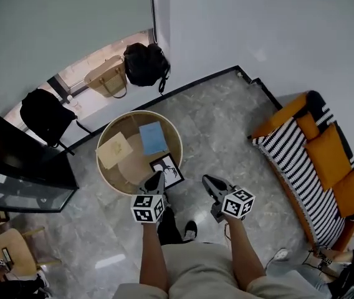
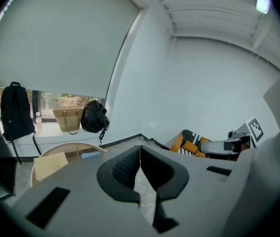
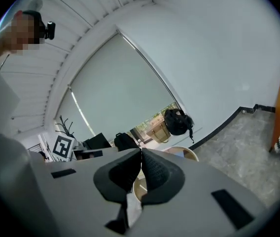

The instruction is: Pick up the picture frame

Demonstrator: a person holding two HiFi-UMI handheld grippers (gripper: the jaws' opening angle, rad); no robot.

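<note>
The picture frame, black-edged with a dark drawing on white, lies flat at the near right edge of the round wooden table. My left gripper hovers just at the frame's near left corner, jaws shut and empty; whether it touches the frame I cannot tell. In the left gripper view the shut jaws point over the table's rim and the gripper body hides the frame. My right gripper is off the table to the right, above the floor, shut and empty.
On the table also lie a tan card box and a blue book. An orange sofa with a striped blanket stands at the right. Two black backpacks, a woven bag and a dark screen are at the back and left.
</note>
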